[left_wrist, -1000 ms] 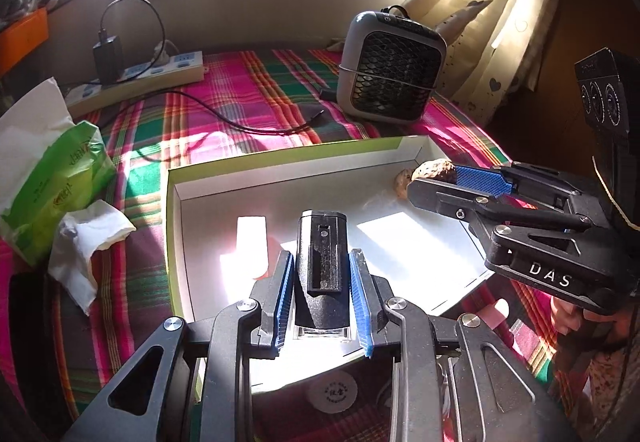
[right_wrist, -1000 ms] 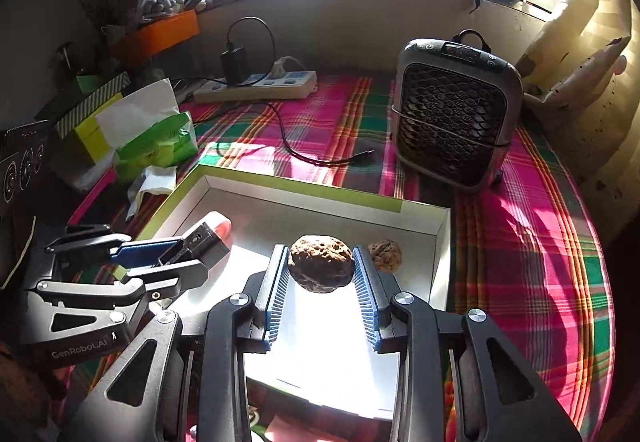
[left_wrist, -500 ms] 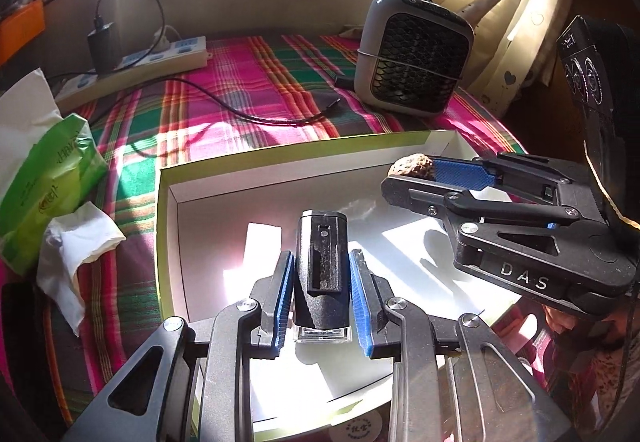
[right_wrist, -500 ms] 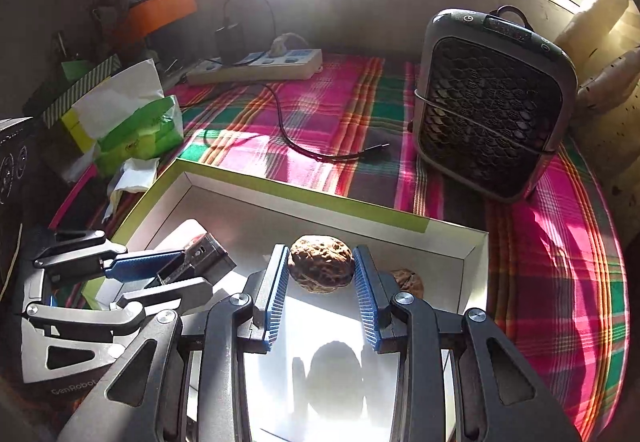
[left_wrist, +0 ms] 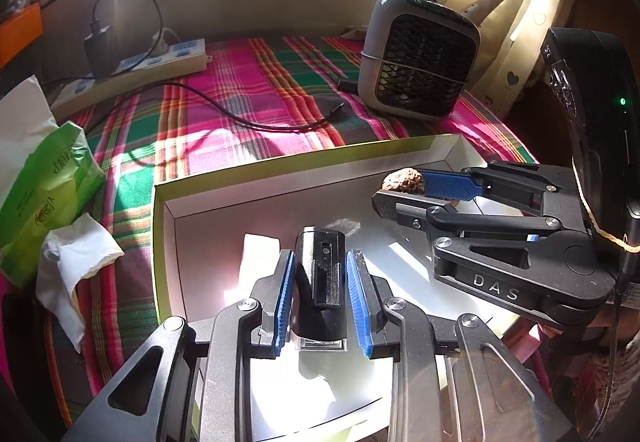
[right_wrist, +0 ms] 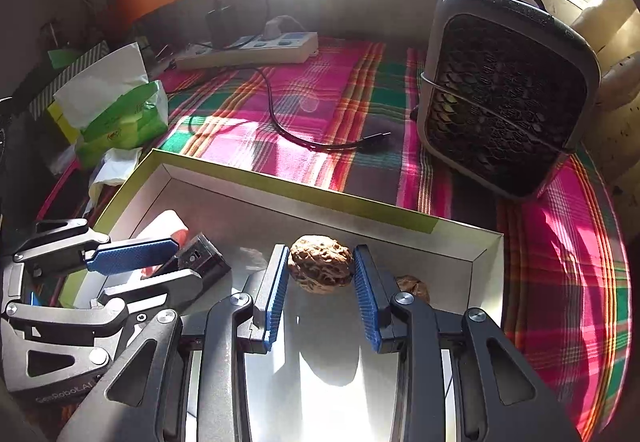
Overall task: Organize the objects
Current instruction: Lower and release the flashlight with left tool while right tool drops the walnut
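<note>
My left gripper (left_wrist: pixel 320 262) is shut on a black rectangular device (left_wrist: pixel 322 278) and holds it over the left part of a shallow white box with a green rim (left_wrist: pixel 280 165). My right gripper (right_wrist: pixel 320 262) is shut on a brown walnut (right_wrist: pixel 320 264) over the box's right part; the box rim also shows in the right wrist view (right_wrist: pixel 304 193). A second, smaller walnut (right_wrist: pixel 414 288) lies in the box's far right corner. The left gripper (right_wrist: pixel 160 258) shows in the right wrist view, and the right gripper (left_wrist: pixel 396 189) in the left wrist view.
The box sits on a plaid cloth (left_wrist: pixel 260 97). A small grey heater (left_wrist: pixel 416 53) stands at the back right. A power strip (left_wrist: pixel 132 69) with a black cable (left_wrist: pixel 240 117) lies at the back left. A green tissue pack (left_wrist: pixel 44 177) and crumpled tissue (left_wrist: pixel 72 262) lie left.
Both grippers have moved forward over the box, each still holding its object. The walnut now hangs further in, near the small walnut in the corner.
</note>
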Motion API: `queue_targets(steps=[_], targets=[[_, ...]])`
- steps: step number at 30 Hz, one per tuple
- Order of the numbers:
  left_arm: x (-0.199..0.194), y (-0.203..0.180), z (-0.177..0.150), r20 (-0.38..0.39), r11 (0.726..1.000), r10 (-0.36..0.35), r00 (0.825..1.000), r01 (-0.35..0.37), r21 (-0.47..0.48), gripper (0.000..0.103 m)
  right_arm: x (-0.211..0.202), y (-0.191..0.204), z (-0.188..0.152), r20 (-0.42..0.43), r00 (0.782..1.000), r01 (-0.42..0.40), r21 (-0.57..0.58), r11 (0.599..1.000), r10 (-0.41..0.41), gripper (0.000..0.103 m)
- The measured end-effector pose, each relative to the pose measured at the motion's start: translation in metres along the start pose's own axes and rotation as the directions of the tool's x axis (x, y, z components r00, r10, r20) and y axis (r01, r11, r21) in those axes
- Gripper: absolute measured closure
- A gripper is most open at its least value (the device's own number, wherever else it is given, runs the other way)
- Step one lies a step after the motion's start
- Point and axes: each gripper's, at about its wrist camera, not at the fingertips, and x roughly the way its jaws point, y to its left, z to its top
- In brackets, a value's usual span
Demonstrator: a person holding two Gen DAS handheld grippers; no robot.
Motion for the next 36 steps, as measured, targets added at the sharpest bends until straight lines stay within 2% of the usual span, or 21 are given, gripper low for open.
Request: queue_targets(steps=[17, 19, 21, 36], targets=[[0.000, -0.001, -0.002, -0.003, 1.000, 0.002, 1.000, -0.002, 0.000, 0.077, 0.002, -0.001, 0.001, -0.009, 0.999, 0.033, 0.014, 0.999, -0.033, 0.069], [-0.001, -0.001, -0.002, -0.003, 1.000, 0.002, 1.000, -0.002, 0.000, 0.074, 0.001, -0.002, 0.000, -0.006, 0.999, 0.032, 0.018, 0.999, -0.032, 0.065], [-0.001, -0.001, -0.002, -0.002, 1.000, 0.005, 1.000, -0.005, -0.005, 0.072, -0.001, -0.001, -0.001, 0.002, 0.999, 0.033, 0.021, 0.999, -0.033, 0.056], [-0.034, -0.001, -0.011, 0.054, 1.000, -0.012, 0.998, 0.013, -0.020, 0.070, -0.037, 0.005, -0.010, 0.066, 0.997, 0.047, 0.054, 0.997, -0.050, 0.056]])
